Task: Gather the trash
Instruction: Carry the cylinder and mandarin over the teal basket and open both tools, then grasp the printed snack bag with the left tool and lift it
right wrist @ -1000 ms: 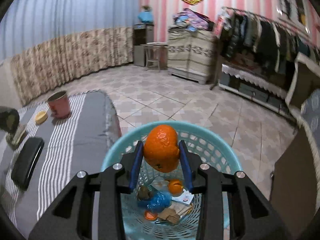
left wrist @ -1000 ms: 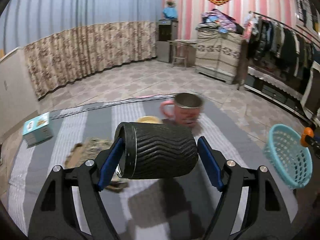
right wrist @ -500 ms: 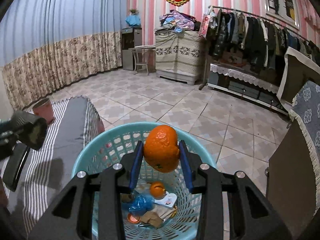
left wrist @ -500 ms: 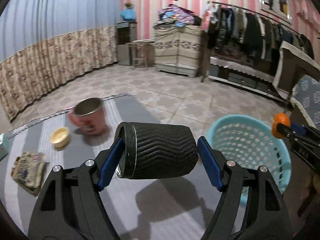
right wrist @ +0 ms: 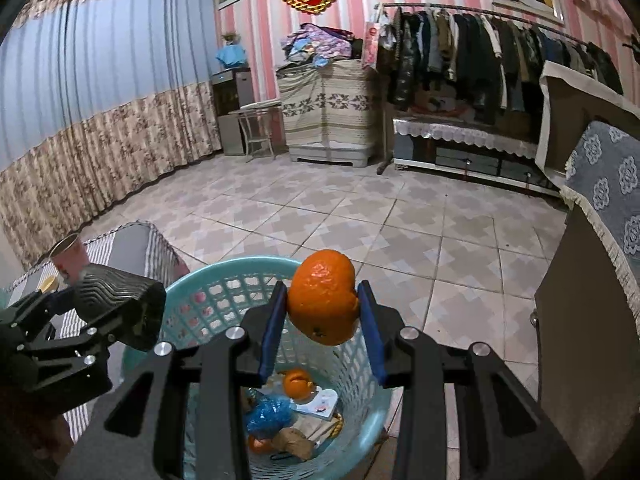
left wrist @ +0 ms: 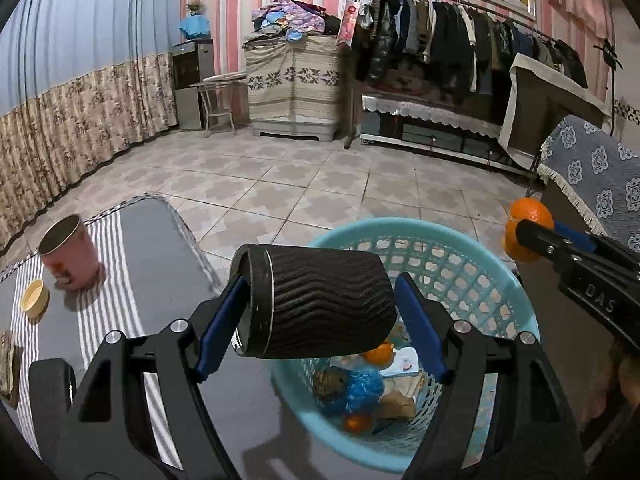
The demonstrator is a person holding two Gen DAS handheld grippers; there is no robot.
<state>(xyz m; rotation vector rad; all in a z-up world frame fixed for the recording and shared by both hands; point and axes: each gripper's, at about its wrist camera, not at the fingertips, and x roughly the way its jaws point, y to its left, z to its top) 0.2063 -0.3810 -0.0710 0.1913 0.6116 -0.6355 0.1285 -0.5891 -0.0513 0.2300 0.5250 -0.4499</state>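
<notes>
My left gripper (left wrist: 320,304) is shut on a black ribbed paper cup (left wrist: 316,300) lying sideways between its blue pads, held over the near rim of the turquoise basket (left wrist: 472,252). My right gripper (right wrist: 323,308) is shut on an orange peel (right wrist: 323,296), held above the same basket (right wrist: 224,276). From the left wrist view the peel (left wrist: 528,232) and right gripper show at the right; from the right wrist view the cup (right wrist: 120,300) shows at the left. Inside the basket lie orange peels (right wrist: 298,382), a blue wrapper (right wrist: 268,412) and paper scraps.
A grey striped table (left wrist: 160,248) stands left of the basket, with a pink mug (left wrist: 70,254), a small yellow dish (left wrist: 34,298) and a brown patterned item (left wrist: 8,360) at its left edge. Tiled floor, a clothes rack and a covered chair (left wrist: 596,184) lie beyond.
My left gripper has swung right from over the table to above the basket, cup still held. My right gripper with the peel has shifted slightly over the basket.
</notes>
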